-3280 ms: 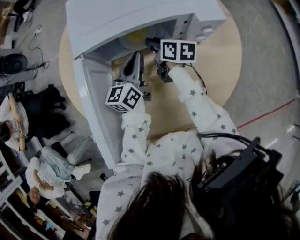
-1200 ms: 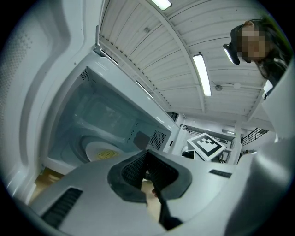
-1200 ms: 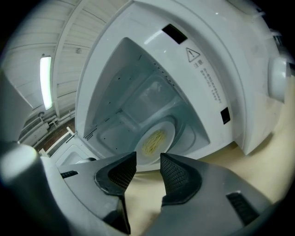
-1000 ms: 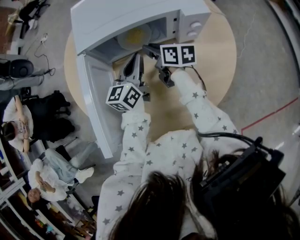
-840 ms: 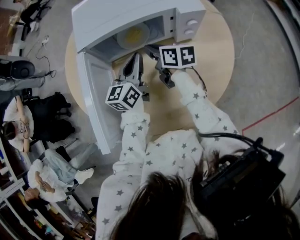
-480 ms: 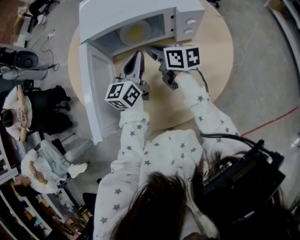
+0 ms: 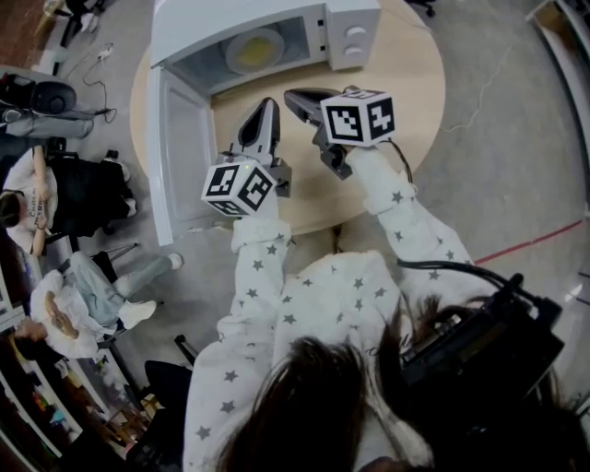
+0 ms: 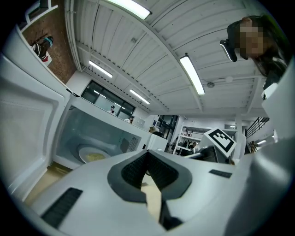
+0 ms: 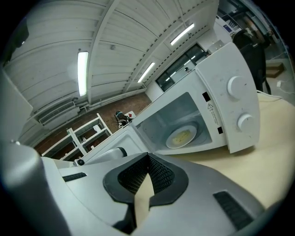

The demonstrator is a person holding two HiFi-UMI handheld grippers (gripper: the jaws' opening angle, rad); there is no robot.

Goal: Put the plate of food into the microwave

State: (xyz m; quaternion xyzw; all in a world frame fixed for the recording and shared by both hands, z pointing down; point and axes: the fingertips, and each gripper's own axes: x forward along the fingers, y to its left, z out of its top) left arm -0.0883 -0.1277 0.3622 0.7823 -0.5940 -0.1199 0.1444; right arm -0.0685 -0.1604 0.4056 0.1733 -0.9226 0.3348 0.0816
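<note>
Both grippers have drawn back from the mouth of the microwave [image 7: 230, 18] since a moment ago and now hang further out over the round wooden table [image 7: 406, 138], while the plate of food [image 7: 253, 51] has stayed inside. That table fills the middle of the floor, and the white microwave stands at its far side with its door [image 7: 175, 157] swung wide open on the left. On its right-hand panel sit two round knobs [image 9: 235, 85], one above the other. The left gripper [image 7: 267, 109] and the right gripper [image 7: 293, 95] hover side by side above the bare tabletop just in front of the open cavity. They are close but apart, and both point toward it. The left gripper's jaws meet at the tips with nothing between them, and the right gripper's jaws are likewise closed and empty. The plate of food, pale with a yellowish patch in its middle, lies flat on the cavity floor, clear of both grippers.
</note>
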